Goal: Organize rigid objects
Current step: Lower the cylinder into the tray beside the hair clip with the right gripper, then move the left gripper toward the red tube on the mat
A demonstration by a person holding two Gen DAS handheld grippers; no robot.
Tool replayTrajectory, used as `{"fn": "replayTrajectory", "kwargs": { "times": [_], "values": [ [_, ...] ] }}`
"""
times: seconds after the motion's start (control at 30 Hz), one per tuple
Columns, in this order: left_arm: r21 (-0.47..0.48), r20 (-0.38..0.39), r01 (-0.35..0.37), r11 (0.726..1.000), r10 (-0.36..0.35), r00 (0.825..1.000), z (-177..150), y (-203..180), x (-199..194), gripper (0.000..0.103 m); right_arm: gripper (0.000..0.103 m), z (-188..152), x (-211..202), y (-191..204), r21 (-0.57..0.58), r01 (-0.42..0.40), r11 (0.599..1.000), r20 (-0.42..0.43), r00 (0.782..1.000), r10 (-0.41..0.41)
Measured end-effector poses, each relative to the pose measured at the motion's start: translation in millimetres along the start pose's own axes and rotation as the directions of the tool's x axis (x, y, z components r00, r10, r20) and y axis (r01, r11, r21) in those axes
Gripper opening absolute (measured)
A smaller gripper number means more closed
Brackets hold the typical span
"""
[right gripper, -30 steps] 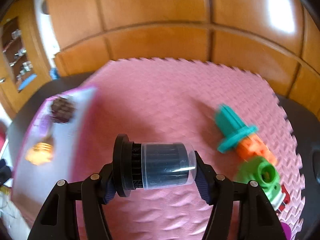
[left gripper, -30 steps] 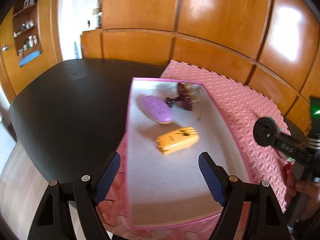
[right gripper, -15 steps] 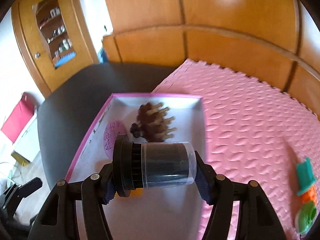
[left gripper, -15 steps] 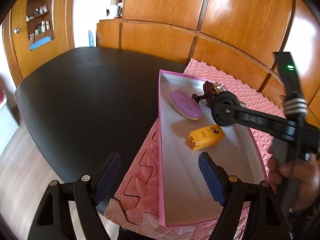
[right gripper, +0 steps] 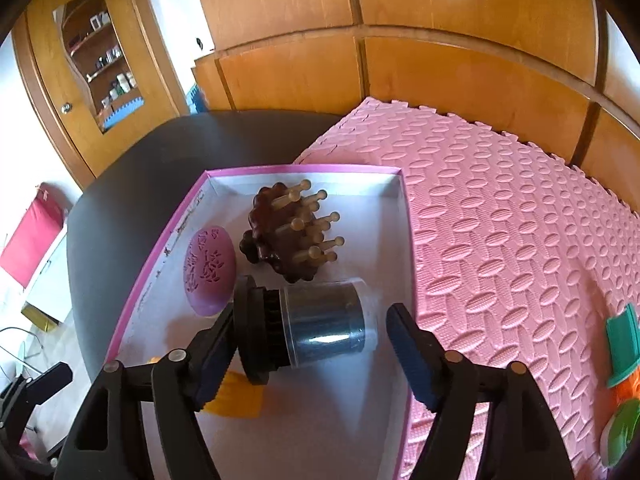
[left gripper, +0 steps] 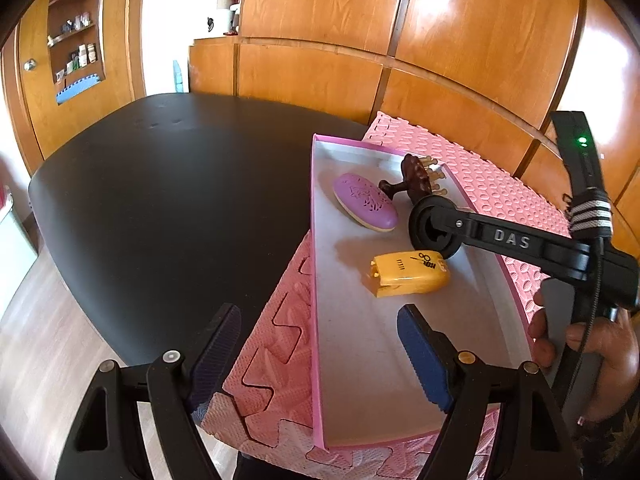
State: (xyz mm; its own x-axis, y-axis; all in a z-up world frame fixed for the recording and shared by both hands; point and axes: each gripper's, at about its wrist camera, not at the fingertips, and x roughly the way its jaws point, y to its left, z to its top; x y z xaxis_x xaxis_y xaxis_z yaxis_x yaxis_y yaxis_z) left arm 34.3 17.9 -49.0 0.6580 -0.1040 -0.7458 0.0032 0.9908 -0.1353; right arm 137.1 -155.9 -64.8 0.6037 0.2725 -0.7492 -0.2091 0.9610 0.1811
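Observation:
A pink-rimmed white box (left gripper: 360, 360) (right gripper: 384, 208) lies on a pink foam mat. In it are a purple oval case (left gripper: 365, 207) (right gripper: 209, 271), a brown pegged massager (left gripper: 418, 178) (right gripper: 294, 236) and a yellow case (left gripper: 406, 274) (right gripper: 236, 396). My right gripper (right gripper: 308, 340) is open over the box; the black brush with clear cap (right gripper: 308, 332) leans on the left finger, clear of the right finger. The brush's black disc (left gripper: 434, 226) shows in the left wrist view. My left gripper (left gripper: 320, 356) is open and empty at the box's near left rim.
The black table (left gripper: 160, 208) spreads to the left. The pink mat (right gripper: 520, 240) runs to the right, with teal, orange and green toy parts (right gripper: 624, 364) at its right edge. Wooden panels stand behind.
My right gripper carried the brush from over the mat to over the box, then its jaws opened and let go of it. My left gripper drew back to the left.

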Motion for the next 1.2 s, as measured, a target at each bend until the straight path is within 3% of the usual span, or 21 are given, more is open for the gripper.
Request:
{"fn": "replayTrajectory", "kwargs": {
  "times": [0.6,1.2],
  "values": [
    [0.056,0.007,0.002,0.998,-0.002,1.0,-3.9,-19.7,-5.9,0.081,0.077,-29.3,-59.1,-26.7,0.044,0.038,0.998,0.089,0.995,-0.041],
    [0.108,-0.005,0.006,0.994,-0.006,1.0,-7.8,-39.1,-5.2,0.081,0.077,-55.0,-95.7,-65.5,0.088,0.097,0.991,0.107,0.989,-0.106]
  ]
}}
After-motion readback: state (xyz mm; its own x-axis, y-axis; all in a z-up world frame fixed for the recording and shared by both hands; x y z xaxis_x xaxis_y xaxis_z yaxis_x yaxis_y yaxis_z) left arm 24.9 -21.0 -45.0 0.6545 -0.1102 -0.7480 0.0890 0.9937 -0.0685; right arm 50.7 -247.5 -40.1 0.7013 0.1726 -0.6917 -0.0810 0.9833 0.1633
